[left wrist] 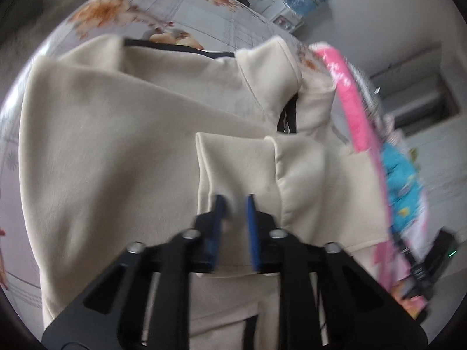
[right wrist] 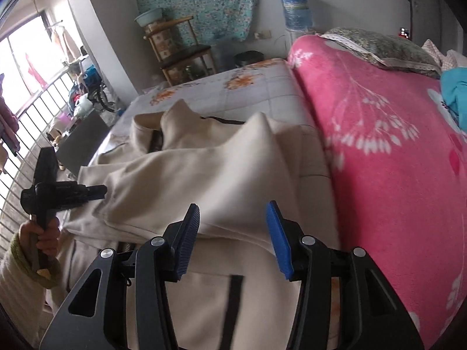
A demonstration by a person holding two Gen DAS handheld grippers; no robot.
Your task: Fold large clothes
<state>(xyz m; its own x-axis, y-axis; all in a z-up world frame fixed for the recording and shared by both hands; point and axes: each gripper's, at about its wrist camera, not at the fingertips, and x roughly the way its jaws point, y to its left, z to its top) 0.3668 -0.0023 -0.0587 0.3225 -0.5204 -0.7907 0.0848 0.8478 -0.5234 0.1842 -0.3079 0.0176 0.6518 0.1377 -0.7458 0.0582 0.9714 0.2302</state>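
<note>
we're mid-fold on the cream garment spread over the bed's near edge beside the pink blanket, left gripper pinching a cloth fold, right gripper open over it, next needs a grab.

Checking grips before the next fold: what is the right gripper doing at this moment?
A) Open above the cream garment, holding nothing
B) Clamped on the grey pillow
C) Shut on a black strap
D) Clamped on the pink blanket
A: the right gripper has its blue pads spread wide apart over the cream garment, with no cloth pinched between them and the pink blanket off to the side.
</note>
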